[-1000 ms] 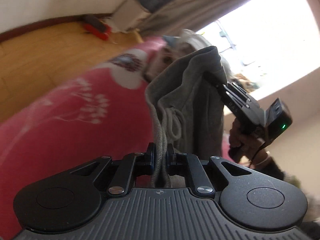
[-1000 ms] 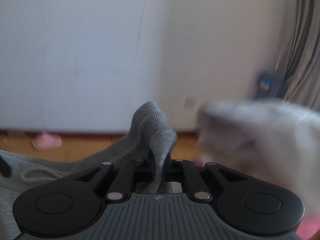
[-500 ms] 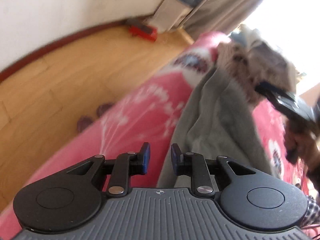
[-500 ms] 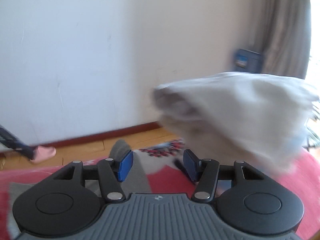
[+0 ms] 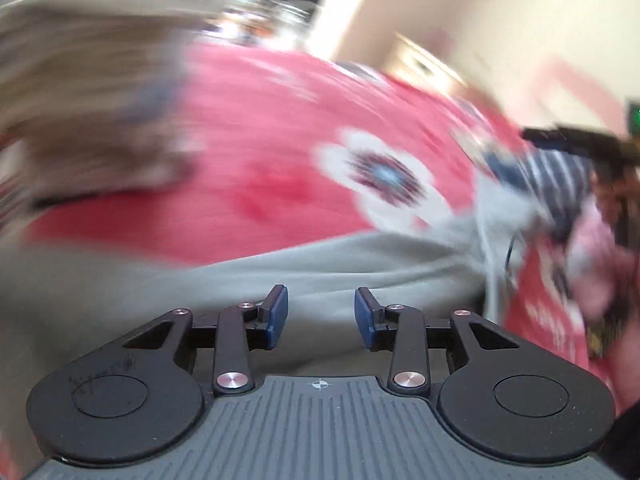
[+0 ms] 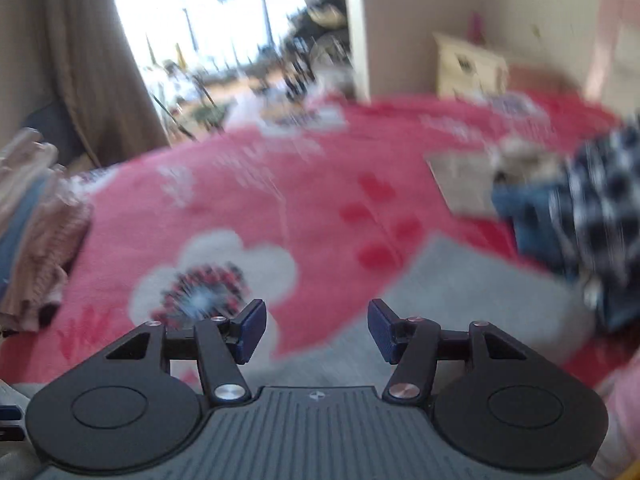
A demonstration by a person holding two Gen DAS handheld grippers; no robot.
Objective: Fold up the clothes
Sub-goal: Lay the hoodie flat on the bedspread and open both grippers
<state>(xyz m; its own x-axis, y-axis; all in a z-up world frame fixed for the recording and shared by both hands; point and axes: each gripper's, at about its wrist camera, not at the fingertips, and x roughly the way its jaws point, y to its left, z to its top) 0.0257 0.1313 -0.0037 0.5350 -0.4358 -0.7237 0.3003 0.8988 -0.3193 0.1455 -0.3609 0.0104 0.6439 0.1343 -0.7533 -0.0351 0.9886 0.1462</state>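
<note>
Grey garment (image 5: 320,264) spread on the red blanket (image 5: 280,152), long axis crosswise just ahead of the left gripper (image 5: 321,312), fingers spread and empty; right gripper (image 6: 317,330) likewise parted, grey cloth (image 6: 460,300) ahead and to its right; left nearer

I see a soft grey knit cloth garment (image 5: 248,280) lying matt on a fuzzy red flower-print fleece blanket (image 6: 248,200). My left gripper (image 5: 321,312) is matt black plastic with blue rubbery-looking pads (image 5: 279,312) and shiny metal rivets (image 5: 231,380).
</note>
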